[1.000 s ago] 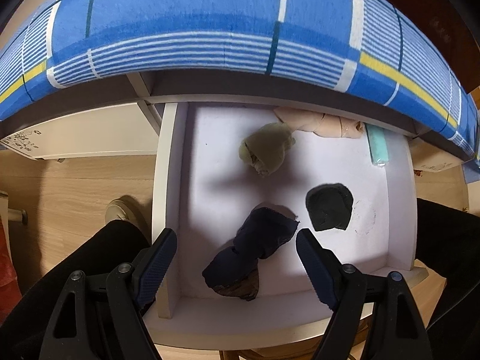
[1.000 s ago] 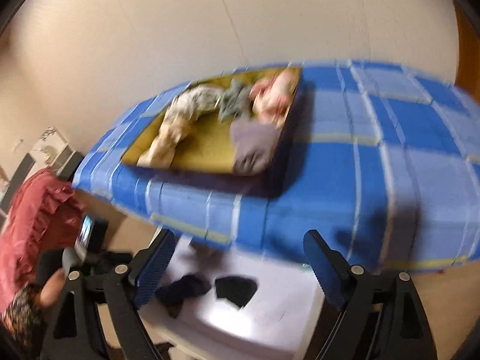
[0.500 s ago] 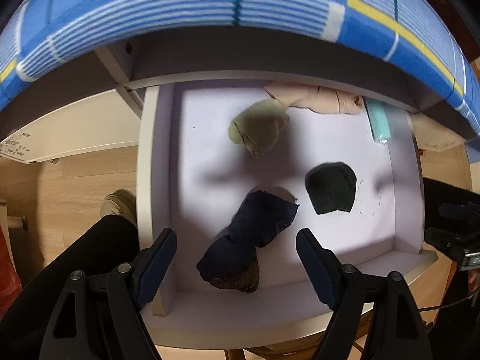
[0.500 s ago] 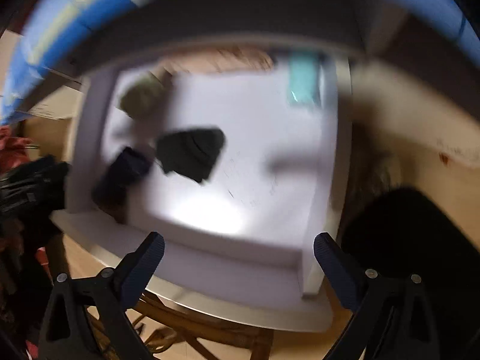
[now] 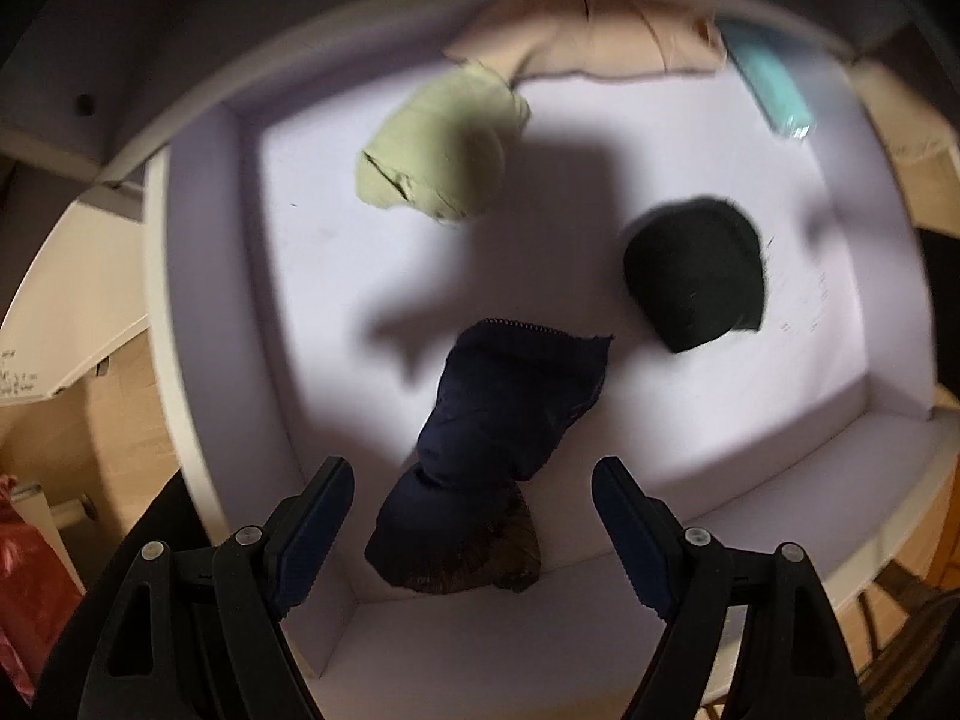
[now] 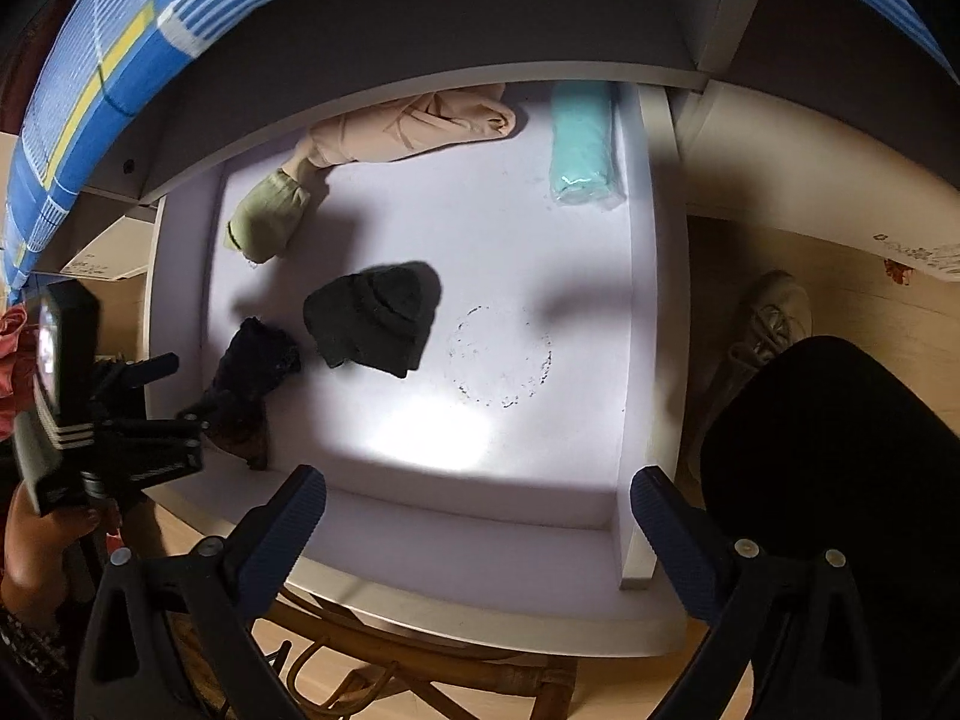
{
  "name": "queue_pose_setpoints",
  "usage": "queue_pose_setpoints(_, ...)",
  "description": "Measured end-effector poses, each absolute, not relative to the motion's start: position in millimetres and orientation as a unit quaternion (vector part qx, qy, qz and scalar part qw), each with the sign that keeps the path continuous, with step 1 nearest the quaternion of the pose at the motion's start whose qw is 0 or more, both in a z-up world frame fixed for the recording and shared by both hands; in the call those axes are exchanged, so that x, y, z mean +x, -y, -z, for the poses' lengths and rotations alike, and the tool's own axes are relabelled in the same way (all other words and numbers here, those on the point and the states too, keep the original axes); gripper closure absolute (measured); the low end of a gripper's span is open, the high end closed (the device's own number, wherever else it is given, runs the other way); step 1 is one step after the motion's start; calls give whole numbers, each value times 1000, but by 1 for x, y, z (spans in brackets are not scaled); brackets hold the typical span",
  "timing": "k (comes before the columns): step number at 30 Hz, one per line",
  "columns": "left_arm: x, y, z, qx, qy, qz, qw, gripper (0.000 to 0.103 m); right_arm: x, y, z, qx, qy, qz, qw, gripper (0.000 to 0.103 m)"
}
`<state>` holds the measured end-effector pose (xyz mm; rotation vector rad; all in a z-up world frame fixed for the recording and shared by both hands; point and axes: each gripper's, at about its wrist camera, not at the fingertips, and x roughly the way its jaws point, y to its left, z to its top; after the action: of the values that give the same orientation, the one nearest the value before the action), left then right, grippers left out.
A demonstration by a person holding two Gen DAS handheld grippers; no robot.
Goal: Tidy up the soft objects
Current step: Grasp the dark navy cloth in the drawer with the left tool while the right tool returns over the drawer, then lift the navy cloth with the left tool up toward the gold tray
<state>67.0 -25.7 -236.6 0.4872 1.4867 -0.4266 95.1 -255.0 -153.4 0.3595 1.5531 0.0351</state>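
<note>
A white drawer [image 5: 228,300] stands pulled out under the table. In it lie a navy sock bundle [image 5: 510,396], a black bundle [image 5: 696,276], a pale green bundle [image 5: 444,150], a beige cloth [image 5: 600,42] and a teal roll [image 5: 768,84]. My left gripper [image 5: 471,480] points straight down, open, with its fingers on either side of the navy bundle's near end and not pressing it. My right gripper [image 6: 474,483] hangs wide open over the drawer's front wall [image 6: 480,546], nothing between its fingers. The right wrist view also shows the left gripper [image 6: 180,396] over the navy bundle [image 6: 252,366], beside the black bundle [image 6: 375,318].
A blue plaid cloth [image 6: 90,90] covers the table above the drawer. A person's dark trouser leg [image 6: 840,480] and shoe [image 6: 768,318] are right of the drawer. A wicker frame [image 6: 390,678] sits below its front. Red cloth [image 5: 30,588] lies at the left.
My left gripper has sunk closer to the navy bundle, which now looks much larger. My right gripper swung down from the table top to face the drawer, and its jaws widened.
</note>
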Motion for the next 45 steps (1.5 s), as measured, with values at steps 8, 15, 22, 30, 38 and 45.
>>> queue_pose_setpoints(8, 66, 35, 262, 261, -654, 179, 687, 20, 96, 253, 162, 119, -709, 14, 695, 1)
queue_pose_setpoints(15, 66, 30, 275, 244, -669, 170, 681, 29, 99, 245, 173, 102, -720, 8, 686, 1)
queue_pose_setpoints(22, 62, 32, 283, 233, -684, 176, 669, 52, 99, 242, 175, 103, -721, 6, 685, 1)
queue_pose_setpoints(30, 57, 37, 291, 243, -693, 179, 655, 61, 99, 243, 173, 108, -719, 4, 687, 1)
queue_pose_setpoints(38, 55, 34, 284, 228, -688, 190, 663, 66, 99, 243, 171, 110, -717, -1, 689, 1)
queue_pose_setpoints(45, 53, 29, 271, 213, -682, 195, 672, 66, 99, 242, 171, 111, -715, -5, 690, 1)
